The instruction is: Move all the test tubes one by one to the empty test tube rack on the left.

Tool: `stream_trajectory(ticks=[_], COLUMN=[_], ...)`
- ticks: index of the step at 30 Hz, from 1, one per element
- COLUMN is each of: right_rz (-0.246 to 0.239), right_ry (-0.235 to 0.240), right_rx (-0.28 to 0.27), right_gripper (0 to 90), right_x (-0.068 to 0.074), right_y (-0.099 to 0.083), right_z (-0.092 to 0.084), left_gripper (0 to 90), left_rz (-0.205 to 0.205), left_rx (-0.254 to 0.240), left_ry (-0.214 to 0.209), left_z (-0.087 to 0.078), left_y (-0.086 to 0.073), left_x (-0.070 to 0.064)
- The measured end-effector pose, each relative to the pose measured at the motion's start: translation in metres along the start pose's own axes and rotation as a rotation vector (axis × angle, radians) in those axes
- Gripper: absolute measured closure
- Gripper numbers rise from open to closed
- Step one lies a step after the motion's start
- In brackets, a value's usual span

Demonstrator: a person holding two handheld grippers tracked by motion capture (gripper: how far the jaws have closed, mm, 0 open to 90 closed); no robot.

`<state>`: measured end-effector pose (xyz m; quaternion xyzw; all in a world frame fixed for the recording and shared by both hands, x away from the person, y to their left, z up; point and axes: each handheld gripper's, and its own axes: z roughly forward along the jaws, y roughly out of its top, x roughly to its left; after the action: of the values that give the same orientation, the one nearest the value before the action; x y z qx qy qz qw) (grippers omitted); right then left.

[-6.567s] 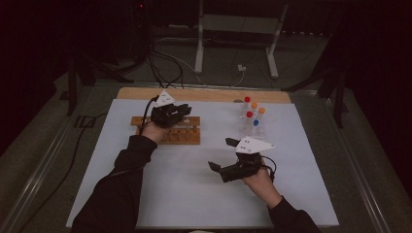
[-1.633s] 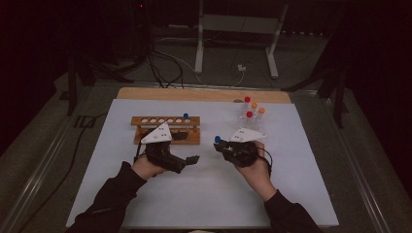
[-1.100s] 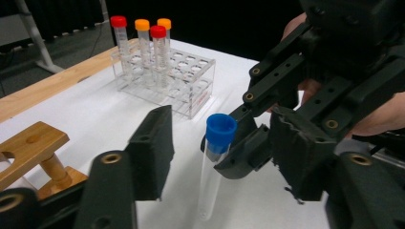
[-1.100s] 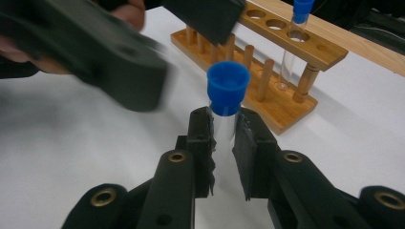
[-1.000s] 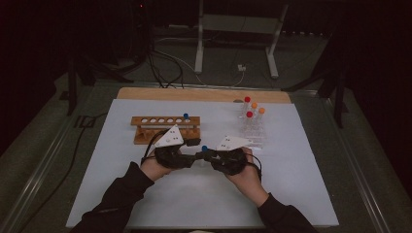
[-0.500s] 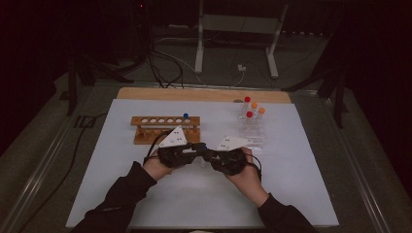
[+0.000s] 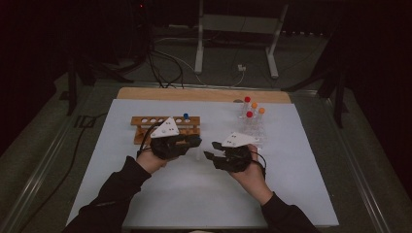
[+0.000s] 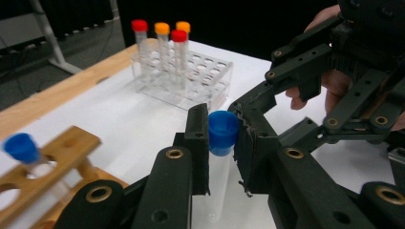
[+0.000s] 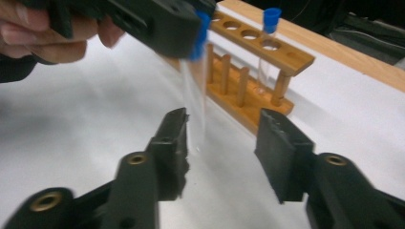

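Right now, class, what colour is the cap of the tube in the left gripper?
Blue cap, clearest in the left gripper view.

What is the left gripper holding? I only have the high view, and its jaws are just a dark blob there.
Observer: The left gripper is shut on the blue cap of a clear tube.
Operator: Has the right gripper taken hold of that tube?
Observer: No. In the right gripper view, the right gripper is open, with the tube's lower end close beside one jaw.
Operator: Is anything in the wooden rack?
Observer: One blue-capped tube stands in the wooden rack; the other holes that show look empty.
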<state>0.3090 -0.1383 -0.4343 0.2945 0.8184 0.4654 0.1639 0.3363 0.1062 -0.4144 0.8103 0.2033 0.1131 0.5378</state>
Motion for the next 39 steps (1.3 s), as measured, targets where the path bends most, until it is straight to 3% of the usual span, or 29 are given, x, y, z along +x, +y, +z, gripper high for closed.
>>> stream_trajectory(ticks=[5, 8, 12, 14, 15, 16, 18, 28, 33, 35, 39], right_rz=[0.028, 0.042, 0.065, 0.069, 0.064, 0.064, 0.066, 0.079, 0.07, 0.063, 0.059], right_ry=[-0.024, -0.026, -0.047, -0.052, -0.046, -0.046, -0.033, -0.03, -0.03, -0.034, -0.034], right_rx=[-0.021, -0.027, -0.048, -0.053, -0.058, -0.058, -0.066, -0.105, -0.105, -0.11, -0.124], right_gripper=[34.4, 35.0, 18.1, 16.7, 8.9, 8.9, 0.0, 0.0, 0.0, 0.0, 0.0], right_x=[-0.006, -0.009, -0.011, -0.012, -0.013, -0.013, -0.014, -0.019, -0.019, -0.019, -0.02], right_y=[0.004, 0.005, 0.005, 0.005, 0.006, 0.006, 0.006, 0.006, 0.006, 0.005, 0.005], right_z=[-0.006, -0.009, -0.012, -0.012, -0.014, -0.014, -0.016, -0.024, -0.025, -0.025, -0.026], left_gripper=[77.3, 77.2, 77.2, 77.3, 77.2, 77.2, 77.2, 77.2, 77.2, 77.2, 77.2], left_rz=[0.002, -0.007, -0.002, -0.005, -0.008, -0.005, -0.009, -0.046, -0.069, -0.059, -0.07], left_rx=[-0.001, -0.009, 0.004, 0.005, 0.008, 0.014, 0.018, 0.0, -0.028, -0.024, -0.017], left_ry=[0.029, 0.049, 0.095, 0.116, 0.125, 0.14, 0.159, 0.249, 0.267, 0.293, 0.304], left_z=[-0.011, -0.016, -0.022, -0.024, -0.025, -0.026, -0.028, -0.025, -0.021, -0.018, -0.012], left_y=[0.012, 0.018, 0.025, 0.027, 0.028, 0.029, 0.031, 0.034, 0.035, 0.033, 0.028], left_x=[0.01, 0.017, 0.028, 0.034, 0.037, 0.04, 0.047, 0.077, 0.09, 0.093, 0.099])
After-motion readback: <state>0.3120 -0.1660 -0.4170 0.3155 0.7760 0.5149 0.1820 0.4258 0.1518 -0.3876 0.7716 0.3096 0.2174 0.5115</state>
